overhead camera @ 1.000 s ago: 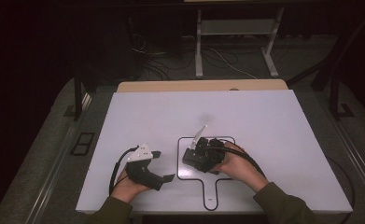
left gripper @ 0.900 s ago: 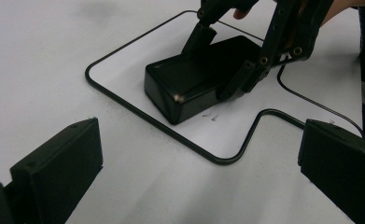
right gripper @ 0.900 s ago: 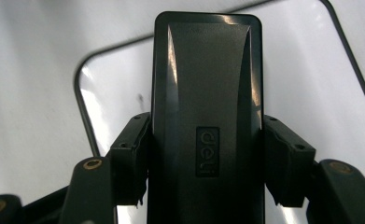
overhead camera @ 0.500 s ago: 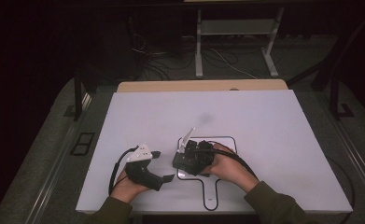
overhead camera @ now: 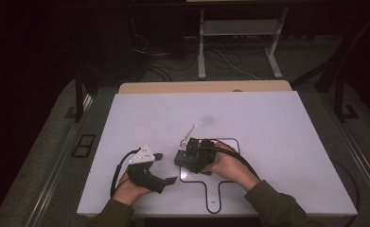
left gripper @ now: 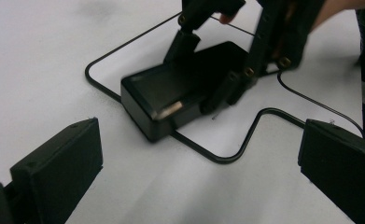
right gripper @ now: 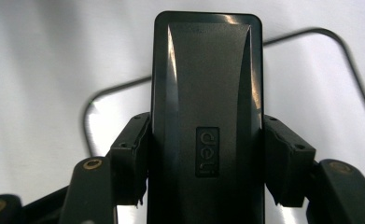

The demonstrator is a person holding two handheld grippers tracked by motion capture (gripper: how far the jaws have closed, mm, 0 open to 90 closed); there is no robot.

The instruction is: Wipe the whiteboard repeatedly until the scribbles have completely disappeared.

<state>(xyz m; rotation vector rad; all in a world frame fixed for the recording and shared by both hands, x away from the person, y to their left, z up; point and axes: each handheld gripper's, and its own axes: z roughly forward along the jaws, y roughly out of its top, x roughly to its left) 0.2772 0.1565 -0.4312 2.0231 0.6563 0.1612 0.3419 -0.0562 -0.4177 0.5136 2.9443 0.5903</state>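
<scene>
Right gripper: jaws closed on the long sides of a black case embossed "deli"; case sits low over the white surface, on the left edge of a black outline drawn there. Whether it touches down cannot be told. Left gripper: jaws spread wide, holding nothing, resting nearby and aimed at the case. Step judged: positioning or carrying the case. Next move likely calls for a level set-down, then release.

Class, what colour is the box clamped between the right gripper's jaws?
Black, glossy box with an embossed "deli" label; the right gripper view shows it best.
</scene>
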